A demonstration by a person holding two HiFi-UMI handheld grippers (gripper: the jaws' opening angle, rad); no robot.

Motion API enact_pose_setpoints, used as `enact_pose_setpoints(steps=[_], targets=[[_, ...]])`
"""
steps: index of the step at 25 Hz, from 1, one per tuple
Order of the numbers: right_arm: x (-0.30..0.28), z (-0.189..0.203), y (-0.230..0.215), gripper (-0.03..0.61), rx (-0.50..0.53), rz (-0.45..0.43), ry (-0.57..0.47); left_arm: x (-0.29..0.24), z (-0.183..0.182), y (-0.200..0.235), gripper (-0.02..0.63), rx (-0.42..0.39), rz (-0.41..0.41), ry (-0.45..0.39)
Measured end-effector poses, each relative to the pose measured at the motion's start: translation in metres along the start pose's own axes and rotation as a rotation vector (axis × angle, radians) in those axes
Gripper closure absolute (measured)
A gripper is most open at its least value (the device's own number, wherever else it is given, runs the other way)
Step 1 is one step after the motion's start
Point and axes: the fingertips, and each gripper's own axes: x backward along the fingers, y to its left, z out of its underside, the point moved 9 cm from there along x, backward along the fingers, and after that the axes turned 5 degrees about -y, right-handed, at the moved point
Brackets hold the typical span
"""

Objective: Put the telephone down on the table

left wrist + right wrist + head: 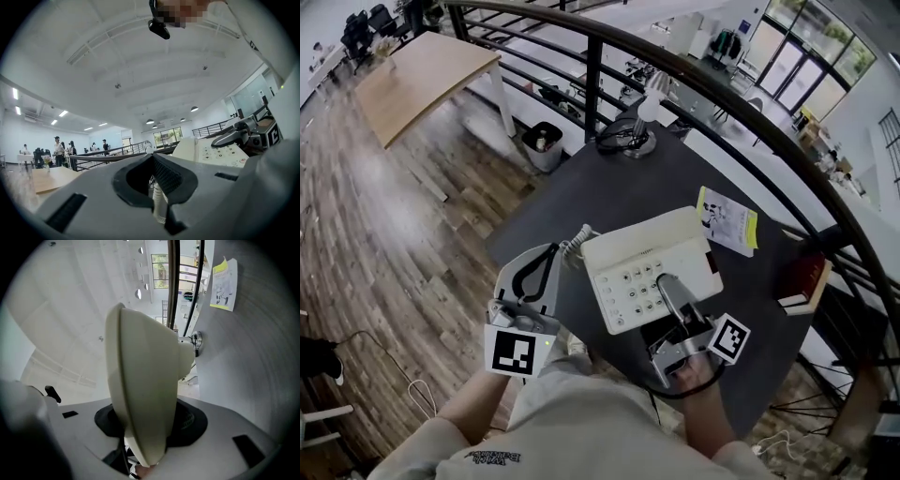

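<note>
Right gripper (664,286): clamped on the near edge of the cream plastic push-button telephone (628,253); in the right gripper view the body stands edge-on between the jaws (150,427).
Left gripper (546,262): jaws closed on the white coiled cord (577,239) where it leaves the telephone's left side; the cord runs down through the slit between them (159,201).
Telephone: over the near half of the dark round table (581,187). The right gripper view shows a gap between its underside and the table top (253,357), so I judge it lifted, not resting.
Neighbours: yellow-and-white leaflet (727,220) just beyond the telephone's far right corner; red hardback book (806,281) at the right edge; white desk lamp (642,127) at the far edge.
Risk, grip: held by one edge only, the body could pivot and land far end first.
Risk, cord: if the two grippers drift apart, the cord tightens and drags the telephone sideways.
Risk, placement: too close to the near edge it could tip off; too far right it would sit on the leaflet.
Handset: cannot tell whether it is seated.
</note>
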Motion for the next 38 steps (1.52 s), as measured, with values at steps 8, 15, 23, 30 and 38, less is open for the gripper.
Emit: enact_pose_setpoints(steps=[8, 15, 23, 30, 38], targets=[[0.000, -0.015, -0.002, 0.382, 0.002, 0.039, -0.036, -0.025, 0.006, -0.006, 0.611, 0.008, 0.050, 0.004], [0.009, -0.029, -0.009, 0.382, -0.016, 0.063, -0.034, -0.038, 0.006, -0.025, 0.611, 0.069, 0.068, 0.017], [0.018, -0.070, -0.031, 0.382, -0.023, 0.109, -0.037, -0.074, 0.019, -0.044, 0.611, 0.075, 0.057, 0.039], [-0.008, -0.132, -0.042, 0.382, 0.026, 0.140, -0.011, -0.129, 0.036, -0.051, 0.611, 0.013, 0.051, 0.022], [-0.077, -0.223, -0.064, 0.382, 0.102, 0.104, -0.003, -0.228, 0.079, -0.057, 0.611, -0.071, 0.098, -0.090]])
